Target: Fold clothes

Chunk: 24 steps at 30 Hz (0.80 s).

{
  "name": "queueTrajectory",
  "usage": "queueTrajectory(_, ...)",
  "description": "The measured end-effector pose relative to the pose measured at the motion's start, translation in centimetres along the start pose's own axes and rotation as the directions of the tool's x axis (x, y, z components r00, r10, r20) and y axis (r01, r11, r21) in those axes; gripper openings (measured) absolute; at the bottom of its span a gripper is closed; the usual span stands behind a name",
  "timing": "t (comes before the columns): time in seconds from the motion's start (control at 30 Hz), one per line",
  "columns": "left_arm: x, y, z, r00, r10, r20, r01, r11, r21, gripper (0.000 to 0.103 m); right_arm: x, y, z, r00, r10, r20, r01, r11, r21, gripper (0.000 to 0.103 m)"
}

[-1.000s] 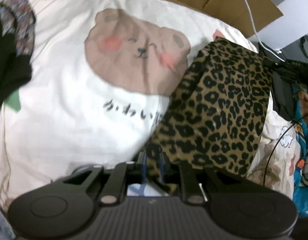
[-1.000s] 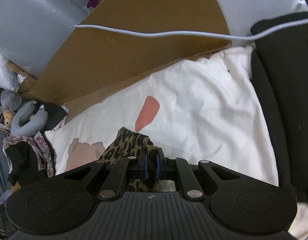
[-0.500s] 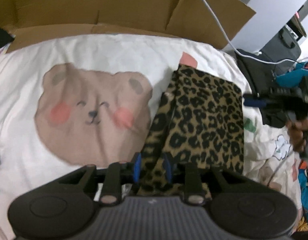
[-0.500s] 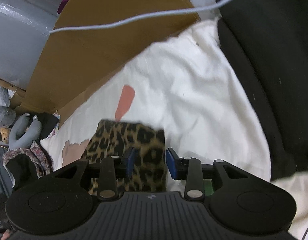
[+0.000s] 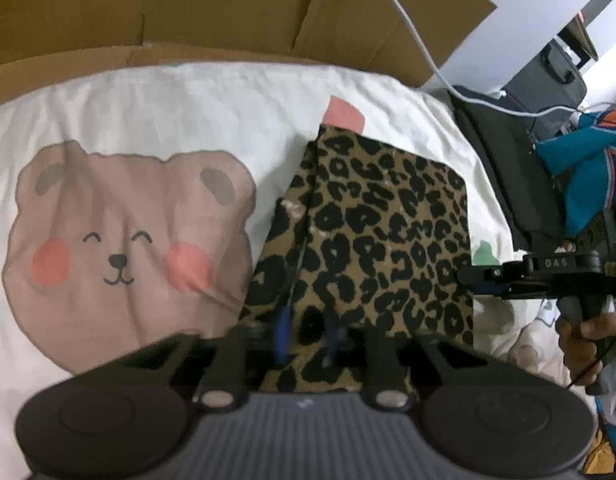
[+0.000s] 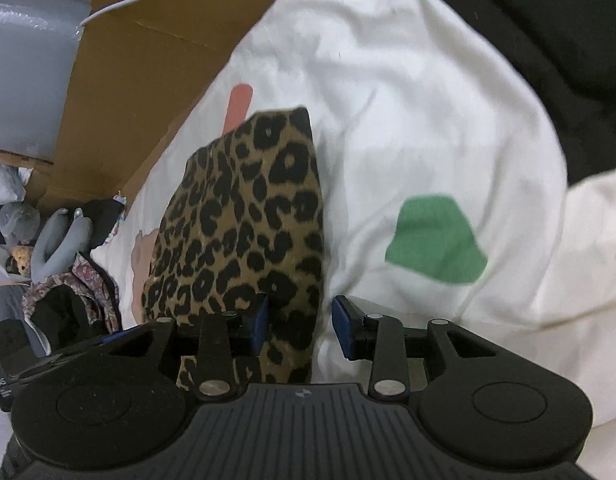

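The white bear-print bedding [image 5: 155, 120] filled most of what your cameras saw, with flattened brown cardboard [image 5: 211, 8] propped along its far edge and a white cable [image 5: 412, 36] trailing across that. On the bedding, just right of the bear face, lay the leopard-print garment [image 5: 388, 240], folded into a flat rectangle with a narrower flap along its left side. Your left tool [image 5: 305, 334] sat at the garment's near edge, its blue pads blurred but pressed together on the leopard cloth. Your right tool [image 6: 299, 322] stood spread over the garment's near right corner, one pad above the cloth and the other above bare white bedding, gripping nothing. A green patch [image 6: 436, 240] on the bedding lay just beyond that right pad.
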<state>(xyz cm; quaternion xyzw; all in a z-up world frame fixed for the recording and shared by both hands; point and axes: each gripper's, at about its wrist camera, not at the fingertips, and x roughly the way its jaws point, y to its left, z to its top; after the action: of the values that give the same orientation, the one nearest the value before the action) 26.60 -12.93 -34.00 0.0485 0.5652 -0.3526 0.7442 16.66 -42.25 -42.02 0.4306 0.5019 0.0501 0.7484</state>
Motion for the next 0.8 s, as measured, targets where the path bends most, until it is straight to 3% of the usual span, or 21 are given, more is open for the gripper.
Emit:
queueTrajectory(0.27, -2.1, 0.7, 0.4, 0.999, 0.029, 0.034, -0.028, 0.999, -0.017, 0.002, 0.4, 0.5, -0.8, 0.999, 0.044, -0.009, -0.044, 0.999, -0.010, 0.039)
queueTrajectory(0.43, -1.3, 0.9, 0.3, 0.997, 0.071, 0.023, -0.071, 0.997, -0.009, 0.002, 0.8, 0.4, -0.5, 0.998, 0.057, 0.003, -0.056, 0.998, -0.006, 0.040)
queueTrajectory(0.7, 0.7, 0.8, -0.2, 0.993, 0.118, 0.002, -0.118, 0.993, 0.009, 0.002, 2.1, -1.3, -0.6, 0.989, 0.139, 0.058, -0.145, 0.983, 0.114, 0.039)
queueTrajectory(0.77, 0.8, 0.8, -0.2, 0.992, 0.123, -0.002, -0.123, 0.992, 0.011, 0.002, 2.3, -1.2, -0.6, 0.987, 0.152, 0.059, -0.158, 0.981, 0.114, 0.036)
queueTrajectory(0.8, 0.8, 0.7, -0.2, 0.992, 0.126, -0.002, -0.126, 0.992, 0.013, 0.002, 2.3, -1.1, -0.5, 0.986, 0.156, 0.057, -0.161, 0.981, 0.106, 0.025)
